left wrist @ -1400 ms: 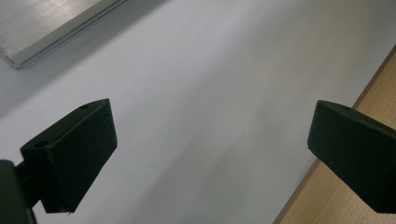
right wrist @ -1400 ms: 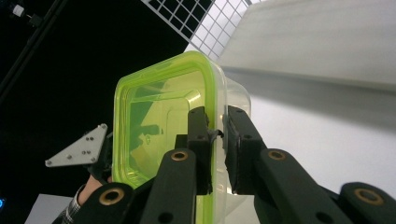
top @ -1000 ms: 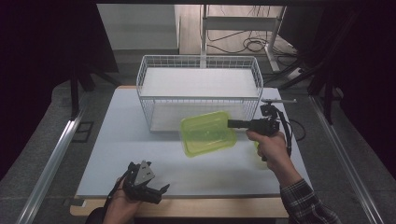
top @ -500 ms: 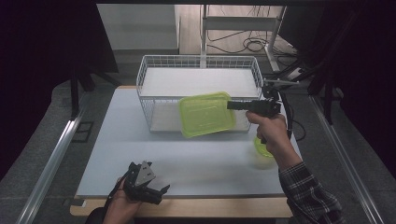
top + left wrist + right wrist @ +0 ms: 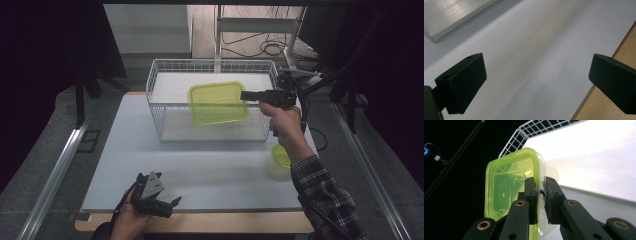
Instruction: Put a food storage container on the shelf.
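At the left of the high view, the left gripper (image 5: pixel 167 204) rests low in the person's left hand (image 5: pixel 131 217) at the near edge of the table (image 5: pixel 115 150), with its grey three-cornered plate on top and its 2 jaws pointing toward the right. In the left gripper view those 2 black jaws stand wide apart over the bare white table top (image 5: pixel 531 50), released, with nothing between them; a strip of the wooden table edge (image 5: pixel 624 47) runs just beyond the right-hand jaw. Ahead of that gripper and well apart from it stands the white wire basket (image 5: pixel 155 95) at the far side of the table. Further right, the yellow-green container (image 5: pixel 218 102) hangs tilted in the air over the basket, its open face turned toward the camera. It sits at the tip of the right gripper (image 5: pixel 245 95), which the person's right hand (image 5: pixel 281 117) holds level, pointing left. In the right gripper view the jaws are clenched on the container's rim (image 5: pixel 537 170), 1 pad inside the wall and 1 outside, and the basket's wire corner (image 5: pixel 524 135) shows beyond the container (image 5: pixel 506 192). Below and behind the right hand, close to the plaid sleeve (image 5: pixel 325 200), a small round yellow-green lid (image 5: pixel 281 155) lies flat on the table.
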The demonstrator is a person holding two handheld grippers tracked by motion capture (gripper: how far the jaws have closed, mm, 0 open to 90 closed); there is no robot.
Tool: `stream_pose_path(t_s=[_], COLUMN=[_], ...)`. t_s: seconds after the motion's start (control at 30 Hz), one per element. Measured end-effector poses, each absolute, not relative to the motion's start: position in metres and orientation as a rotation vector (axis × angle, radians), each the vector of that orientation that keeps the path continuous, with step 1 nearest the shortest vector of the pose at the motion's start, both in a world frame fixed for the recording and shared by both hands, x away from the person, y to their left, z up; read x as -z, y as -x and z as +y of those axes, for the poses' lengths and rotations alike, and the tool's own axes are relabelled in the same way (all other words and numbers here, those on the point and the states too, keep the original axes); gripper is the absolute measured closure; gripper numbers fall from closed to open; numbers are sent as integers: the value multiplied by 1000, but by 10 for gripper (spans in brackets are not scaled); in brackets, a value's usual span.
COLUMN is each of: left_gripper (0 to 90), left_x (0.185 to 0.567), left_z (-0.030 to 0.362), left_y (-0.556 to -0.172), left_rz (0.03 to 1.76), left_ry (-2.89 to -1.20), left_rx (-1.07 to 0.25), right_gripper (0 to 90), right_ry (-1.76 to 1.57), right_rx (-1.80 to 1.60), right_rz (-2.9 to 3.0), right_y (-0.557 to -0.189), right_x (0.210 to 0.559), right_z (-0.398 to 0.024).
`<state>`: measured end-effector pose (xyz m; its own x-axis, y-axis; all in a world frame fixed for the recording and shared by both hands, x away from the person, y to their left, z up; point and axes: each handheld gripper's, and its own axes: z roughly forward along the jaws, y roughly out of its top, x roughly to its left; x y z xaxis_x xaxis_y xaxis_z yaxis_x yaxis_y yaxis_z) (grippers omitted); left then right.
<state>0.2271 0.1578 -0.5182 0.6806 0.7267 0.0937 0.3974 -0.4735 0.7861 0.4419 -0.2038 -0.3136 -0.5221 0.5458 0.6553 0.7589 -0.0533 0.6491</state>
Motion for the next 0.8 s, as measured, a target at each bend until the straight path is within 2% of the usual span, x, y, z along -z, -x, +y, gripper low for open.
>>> stream_pose_path(t_s=[0.8], left_gripper=[16], left_x=[518], left_z=[160], left_y=[-227], left_rz=[857], left_ry=[-2101], left_rx=[-540], right_gripper=[812], right_ry=[1620], right_rx=[1666], right_rz=[-1963], right_y=[-490], right_x=[304], right_z=[-189])
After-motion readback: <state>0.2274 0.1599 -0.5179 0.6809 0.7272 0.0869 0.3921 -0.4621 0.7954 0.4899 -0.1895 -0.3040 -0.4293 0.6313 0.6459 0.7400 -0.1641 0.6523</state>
